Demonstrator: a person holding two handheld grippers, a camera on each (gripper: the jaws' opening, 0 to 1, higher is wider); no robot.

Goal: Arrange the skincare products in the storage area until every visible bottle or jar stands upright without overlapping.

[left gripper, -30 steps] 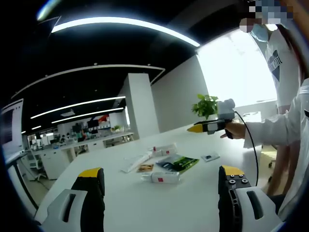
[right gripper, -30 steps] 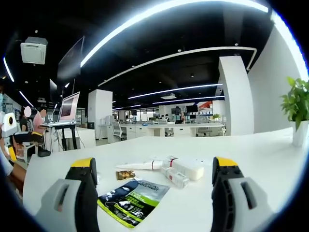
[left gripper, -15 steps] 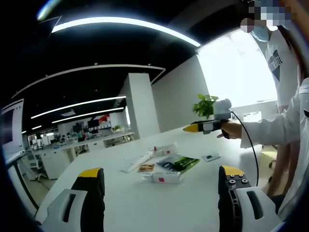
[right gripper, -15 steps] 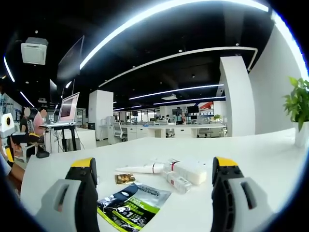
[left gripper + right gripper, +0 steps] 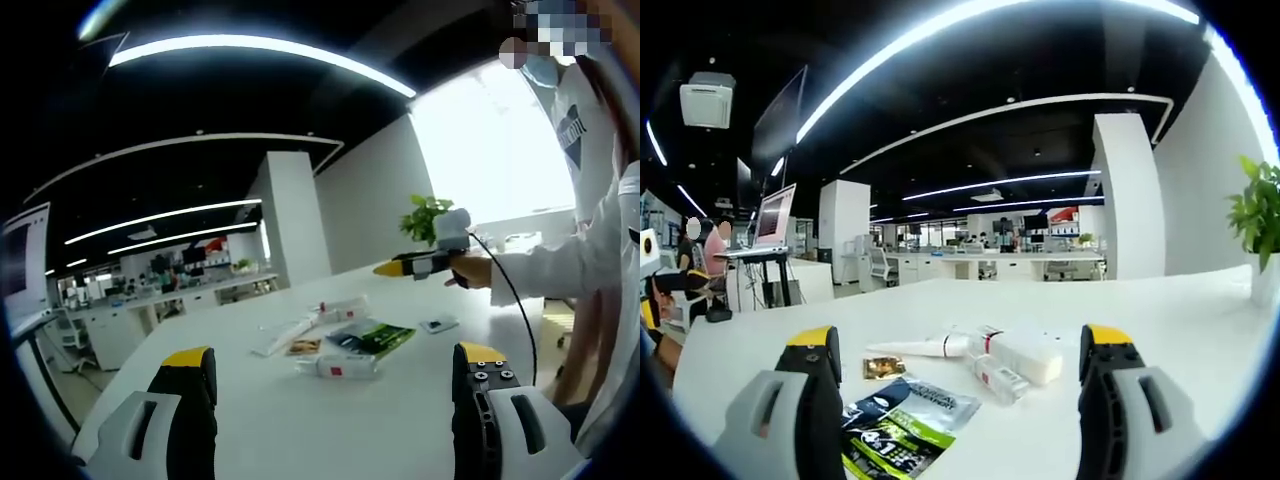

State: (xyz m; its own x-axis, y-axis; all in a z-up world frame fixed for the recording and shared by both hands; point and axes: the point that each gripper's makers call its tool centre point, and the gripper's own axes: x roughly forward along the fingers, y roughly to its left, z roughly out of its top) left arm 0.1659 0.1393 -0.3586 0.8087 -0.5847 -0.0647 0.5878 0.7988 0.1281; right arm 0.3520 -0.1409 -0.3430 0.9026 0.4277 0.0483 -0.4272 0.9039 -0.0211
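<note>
— Where did the products lie relative to the right gripper [image 5: 957,400]?

— Ahead of its spread, empty jaws on the white table [image 5: 1160,310]: a small bottle [image 5: 995,378] on its side between a white tube [image 5: 915,347] and a white box [image 5: 1025,352], a dark sachet [image 5: 902,424] nearer the left jaw.

— Their axes?

— All flat; the tube ran crosswise, cap toward the box.

— The left gripper [image 5: 333,410]?

— Also released, jaws wide, the red-labelled bottle [image 5: 335,366] lying crosswise ahead.

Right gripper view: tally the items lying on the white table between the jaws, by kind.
Tubes: 1
Bottles, lying down: 2
Green-and-black sachets: 1
Small brown packets: 1
Total: 5
</note>
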